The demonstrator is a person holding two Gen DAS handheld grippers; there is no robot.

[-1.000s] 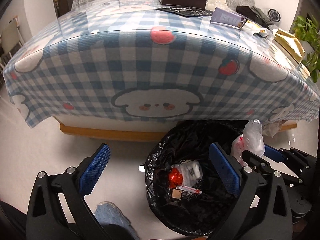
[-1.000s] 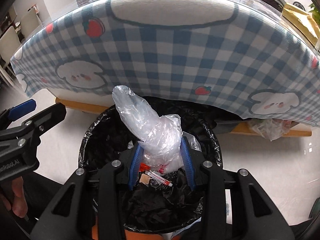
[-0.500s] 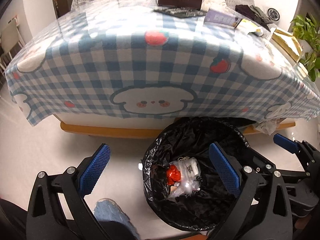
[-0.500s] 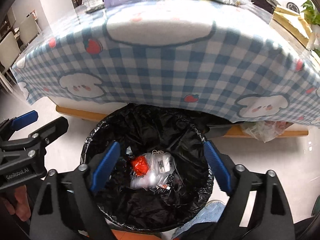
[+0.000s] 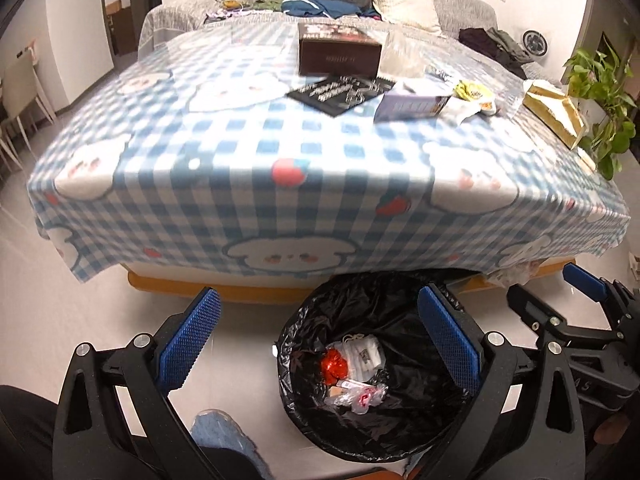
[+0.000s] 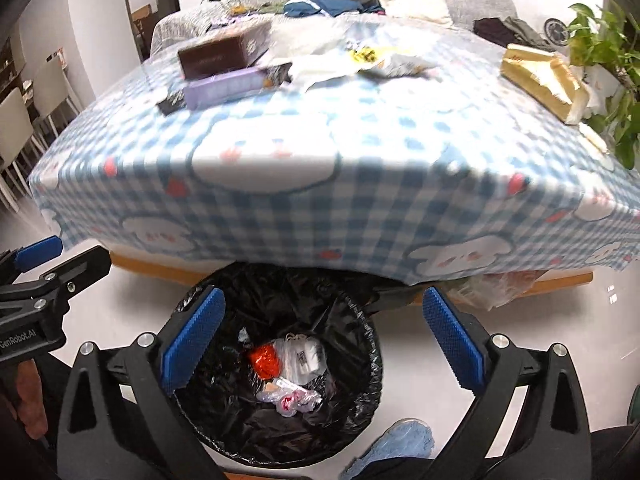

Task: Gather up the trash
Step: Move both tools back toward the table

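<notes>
A bin lined with a black bag [image 5: 320,320] [image 6: 280,292] stands on the floor against the near edge of the table. Inside lie a clear plastic bag [image 5: 360,394] [image 6: 292,398], a red wrapper [image 5: 334,366] [image 6: 264,360] and a white packet [image 5: 364,354]. My right gripper [image 6: 323,304] hangs above the bin, its jaws opening wide with nothing between them. My left gripper [image 5: 316,308] is open and empty, above the bin's left rim. Crumpled wrappers [image 5: 472,96] [image 6: 384,60] lie on the far right of the tabletop.
The table wears a blue checked cloth [image 5: 240,168]. On it sit a brown box [image 5: 338,54], a black booklet [image 5: 340,94], a purple box [image 5: 412,106] and a gold tissue box [image 5: 554,114]. A plant [image 5: 600,92] stands at the right, a sofa behind, chairs at the left.
The right gripper let go of the clear plastic bag, which dropped into the bin, and its jaws spread wide. Both grippers rose, bringing the tabletop into view.
</notes>
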